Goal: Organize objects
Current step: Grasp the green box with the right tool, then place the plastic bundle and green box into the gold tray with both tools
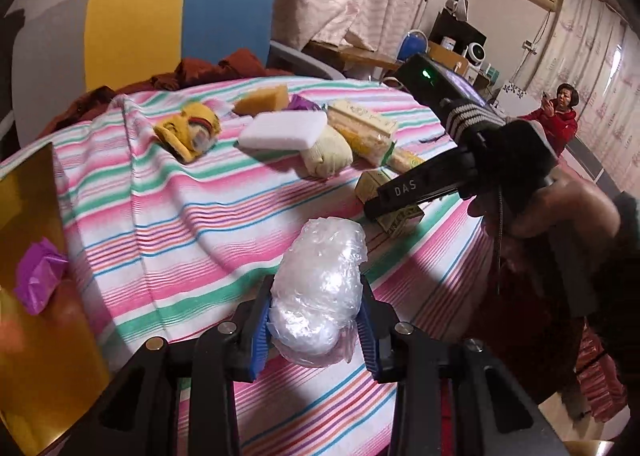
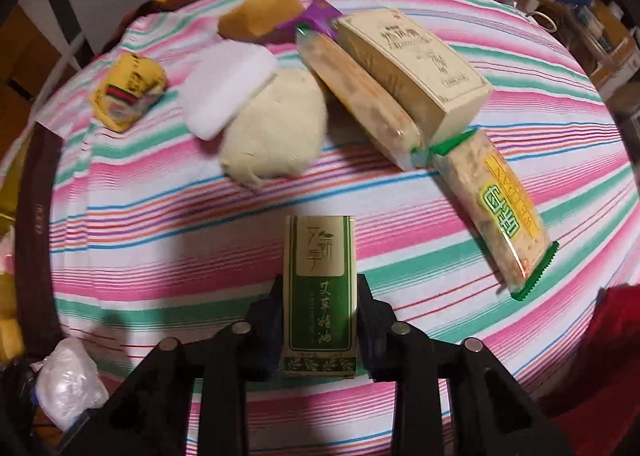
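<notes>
We grip a plastic-wrapped bundle point(image 1: 318, 292) in the left gripper point(image 1: 316, 330) and a green box point(image 2: 320, 296) in the right gripper point(image 2: 320, 330); most items still lie scattered on the striped cloth point(image 2: 200, 240)

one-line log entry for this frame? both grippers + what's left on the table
left gripper: shut on plastic bundle | right gripper: shut on green box | striped cloth: sponges, cracker packs, beige box remain

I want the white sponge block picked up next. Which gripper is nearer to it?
Probably the right. The right gripper, shut on the green box, faces the white sponge block across bare cloth. The left gripper, clamping the plastic-wrapped bundle, sits farther back.
</notes>
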Demonstrator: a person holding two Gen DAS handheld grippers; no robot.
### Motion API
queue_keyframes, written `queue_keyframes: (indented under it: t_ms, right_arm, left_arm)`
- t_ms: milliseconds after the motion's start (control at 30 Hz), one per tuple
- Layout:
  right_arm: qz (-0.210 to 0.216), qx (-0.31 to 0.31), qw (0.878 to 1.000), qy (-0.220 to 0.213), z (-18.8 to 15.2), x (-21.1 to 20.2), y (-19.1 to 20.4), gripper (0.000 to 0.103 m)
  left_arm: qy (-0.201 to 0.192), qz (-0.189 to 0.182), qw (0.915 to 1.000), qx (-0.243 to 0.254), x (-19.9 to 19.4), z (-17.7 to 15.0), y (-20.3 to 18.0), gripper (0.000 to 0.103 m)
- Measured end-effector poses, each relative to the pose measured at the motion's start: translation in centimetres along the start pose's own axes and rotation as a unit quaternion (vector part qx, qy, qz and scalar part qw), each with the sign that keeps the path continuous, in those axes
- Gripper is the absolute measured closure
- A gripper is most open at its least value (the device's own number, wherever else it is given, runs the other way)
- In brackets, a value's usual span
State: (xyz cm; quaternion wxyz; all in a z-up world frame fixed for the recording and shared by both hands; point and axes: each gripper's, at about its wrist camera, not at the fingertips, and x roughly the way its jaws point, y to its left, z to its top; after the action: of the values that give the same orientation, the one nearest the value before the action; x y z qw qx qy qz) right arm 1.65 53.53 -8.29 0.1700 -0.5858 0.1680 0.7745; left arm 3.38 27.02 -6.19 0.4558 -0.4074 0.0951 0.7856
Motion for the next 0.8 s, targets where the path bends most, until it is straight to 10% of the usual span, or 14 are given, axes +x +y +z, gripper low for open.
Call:
queue_keyframes:
  t_ms: [467,800]
  right_arm:
    - [0.149,-0.026,0.987,-0.055,-2.5,-5.2,4.9,0.072]
    - [0.241,-0.137,0.958,-0.071,-3.1,-8.5,18.1,0.072]
  left_arm:
    - [-0.075,0.052,0.9906,-0.101,-8.3,-0.3,6.7,0.066]
    - [-0.108,0.169,0.9583,-0.203,-13.7,-3.2,15.1,0.066]
